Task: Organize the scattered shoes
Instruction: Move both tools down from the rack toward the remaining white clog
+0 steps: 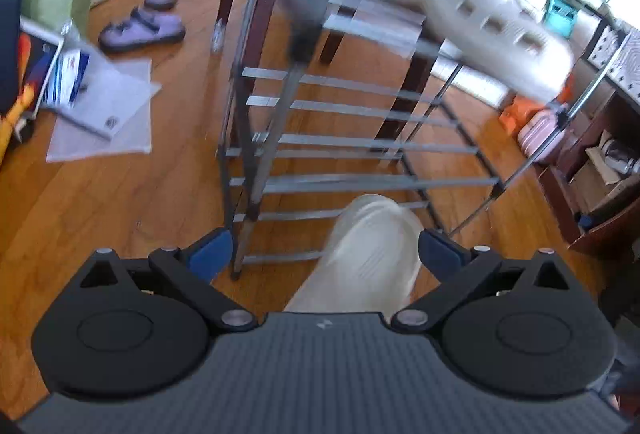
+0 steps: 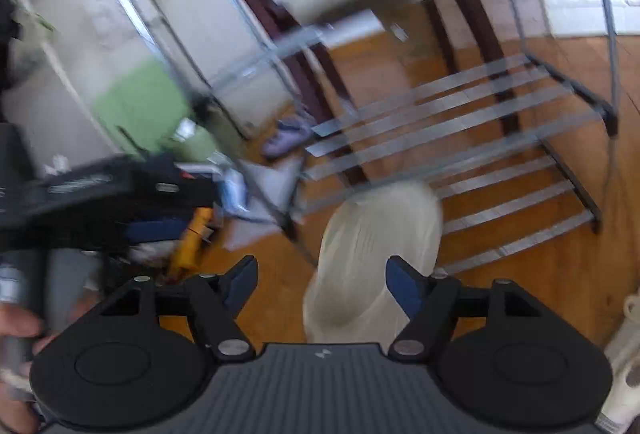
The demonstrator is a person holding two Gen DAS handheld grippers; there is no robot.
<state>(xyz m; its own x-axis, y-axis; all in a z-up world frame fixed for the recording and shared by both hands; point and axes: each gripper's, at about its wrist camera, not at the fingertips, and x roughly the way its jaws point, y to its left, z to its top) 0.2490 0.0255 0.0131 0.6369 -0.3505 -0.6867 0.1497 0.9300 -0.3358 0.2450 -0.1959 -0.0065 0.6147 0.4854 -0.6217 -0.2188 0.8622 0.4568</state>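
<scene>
**White Clogs by the Shoe Rack**

Each gripper has a white clog right in front of it, low between its blue fingers.

The left gripper [image 1: 325, 248] is spread wide. The white clog [image 1: 370, 258] sits toward its right finger and may touch it, but the left finger is well clear, so nothing is pinched. The right gripper [image 2: 322, 284] is spread wide too. Its clog [image 2: 374, 262] lies between the fingers, and the blur hides whether either one touches it. I cannot tell if both views show the same clog.

Each clog's long way runs straight ahead from the gripper, with the round end pointing at the metal shoe rack [image 1: 360, 146] just beyond it.

Another white clog with holes [image 1: 480, 14] is up high and to the right of the left gripper, on or just over the top of the rack. Far ahead and to the left, two purple sandals [image 1: 144, 28] lie on the wooden floor [image 1: 120, 214], well away from the rack.

The clogs look like light foam. They should be bendy and a bit squashy, not easy to break. A smooth side could slip, so the heel rim or the edge of the opening looks like the best place to pinch.
</scene>
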